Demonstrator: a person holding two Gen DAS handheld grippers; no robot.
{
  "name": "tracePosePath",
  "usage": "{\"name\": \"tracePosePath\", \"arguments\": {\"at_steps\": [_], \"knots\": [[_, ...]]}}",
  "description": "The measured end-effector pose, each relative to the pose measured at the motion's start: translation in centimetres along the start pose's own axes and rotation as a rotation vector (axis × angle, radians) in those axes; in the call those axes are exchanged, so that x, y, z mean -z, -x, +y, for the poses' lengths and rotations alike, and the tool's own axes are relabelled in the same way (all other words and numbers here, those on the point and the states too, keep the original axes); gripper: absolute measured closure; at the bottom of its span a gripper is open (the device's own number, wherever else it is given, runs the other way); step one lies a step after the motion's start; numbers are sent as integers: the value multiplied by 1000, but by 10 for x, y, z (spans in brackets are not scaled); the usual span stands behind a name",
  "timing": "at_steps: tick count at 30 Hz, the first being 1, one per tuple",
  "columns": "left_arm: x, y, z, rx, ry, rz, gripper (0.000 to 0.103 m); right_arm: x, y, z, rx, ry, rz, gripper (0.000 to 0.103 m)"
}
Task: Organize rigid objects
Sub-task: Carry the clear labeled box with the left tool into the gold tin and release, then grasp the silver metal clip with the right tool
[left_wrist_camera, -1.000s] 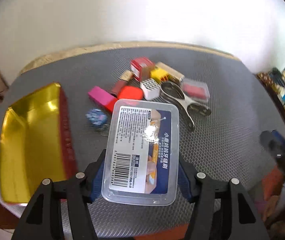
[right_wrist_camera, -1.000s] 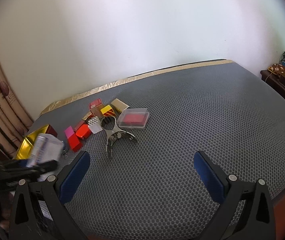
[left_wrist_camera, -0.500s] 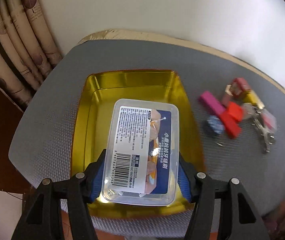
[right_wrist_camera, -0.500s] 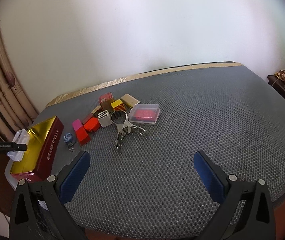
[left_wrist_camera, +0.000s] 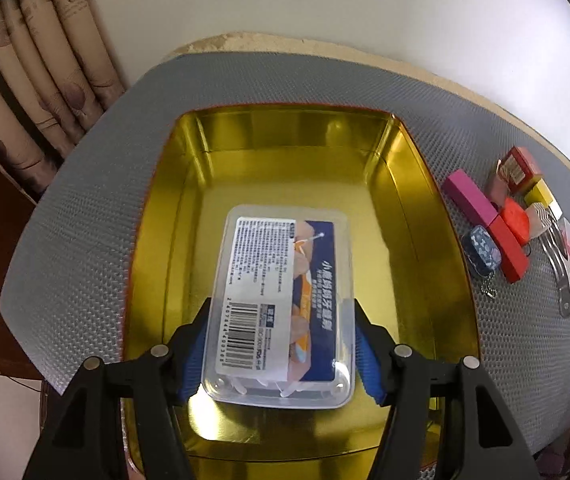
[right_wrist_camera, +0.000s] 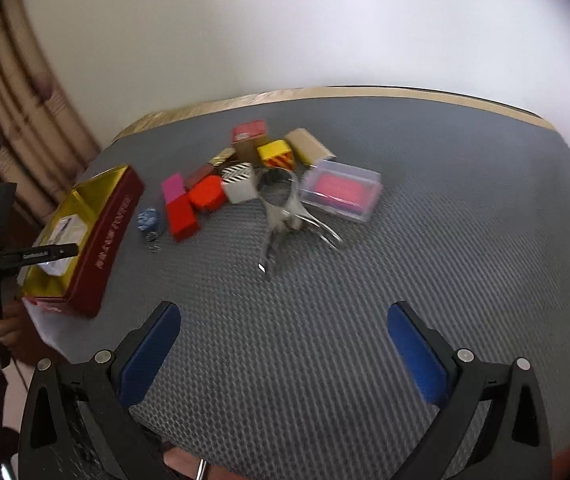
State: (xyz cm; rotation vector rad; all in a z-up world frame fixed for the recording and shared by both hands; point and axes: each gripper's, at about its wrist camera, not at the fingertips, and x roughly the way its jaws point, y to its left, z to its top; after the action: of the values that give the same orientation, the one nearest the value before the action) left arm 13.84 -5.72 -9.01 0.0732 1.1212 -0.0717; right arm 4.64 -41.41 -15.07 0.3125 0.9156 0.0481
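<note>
My left gripper (left_wrist_camera: 281, 344) is shut on a clear plastic box (left_wrist_camera: 285, 304) with a printed label and barcode. It holds the box inside the gold-lined red tin (left_wrist_camera: 405, 168), low over the tin's near half. In the right wrist view the tin (right_wrist_camera: 109, 224) stands at the table's left edge, with the left gripper (right_wrist_camera: 51, 252) reaching into it. My right gripper (right_wrist_camera: 281, 336) is open and empty above the grey mat. A pile of small objects (right_wrist_camera: 245, 184) lies ahead of it.
The pile holds a pink and red block (left_wrist_camera: 485, 220), a blue keychain (left_wrist_camera: 483, 252), metal tongs (right_wrist_camera: 285, 216), a clear case with a pink pad (right_wrist_camera: 341, 190) and several small boxes. Curtains (left_wrist_camera: 25, 92) hang at the left. The grey mat (right_wrist_camera: 405, 260) covers the table.
My left gripper carried the clear box from the pile leftward over the tin and lowered it inside. My right gripper moved closer to the pile.
</note>
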Motion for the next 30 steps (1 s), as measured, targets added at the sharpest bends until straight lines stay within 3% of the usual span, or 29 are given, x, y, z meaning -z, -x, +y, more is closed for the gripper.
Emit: {"name": "tracePosePath", "arguments": {"at_steps": [5,11,19,24,30], "knots": [[-1,12,-5,-2,-10,-60,36,-30,-24,10,-8,95,66,0],[1,17,0,30,29,-50,36,-51,-43,19,-17,159,115,0],[36,66,-14,89,16,-111,36,-68,-74,13,-85,146,219,17],[46,59,-27,123,-27,-62,36,-73,-89,12,-104,133,271,22],[49,43,-30,114,-53,-34,36,-80,-111,12,-97,126,340,25]]}}
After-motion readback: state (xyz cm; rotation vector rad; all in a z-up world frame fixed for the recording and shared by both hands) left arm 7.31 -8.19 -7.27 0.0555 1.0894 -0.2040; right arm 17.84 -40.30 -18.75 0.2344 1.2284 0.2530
